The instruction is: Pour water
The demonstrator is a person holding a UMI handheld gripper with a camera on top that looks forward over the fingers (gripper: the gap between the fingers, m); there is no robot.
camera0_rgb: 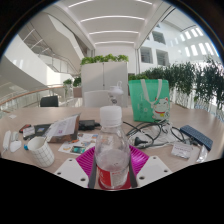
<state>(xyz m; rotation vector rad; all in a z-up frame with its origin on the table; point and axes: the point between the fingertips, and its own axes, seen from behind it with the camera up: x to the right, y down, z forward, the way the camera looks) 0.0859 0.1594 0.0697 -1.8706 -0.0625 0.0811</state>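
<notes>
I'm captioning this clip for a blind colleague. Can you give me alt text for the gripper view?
A clear plastic water bottle with a white cap stands upright between the gripper's two pink-padded fingers. Beyond it, a cluttered table holds a white cup, a green bag, cables and papers, in a bright atrium with planters.

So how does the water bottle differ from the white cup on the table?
The water bottle is clear plastic with a white cap; the white cup is opaque. The bottle stands upright and taller, while the cup is lower and looks tilted. The bottle sits between the gripper fingers, apparently pinched; the cup rests apart, off to the side. Both are drink containers.
</notes>
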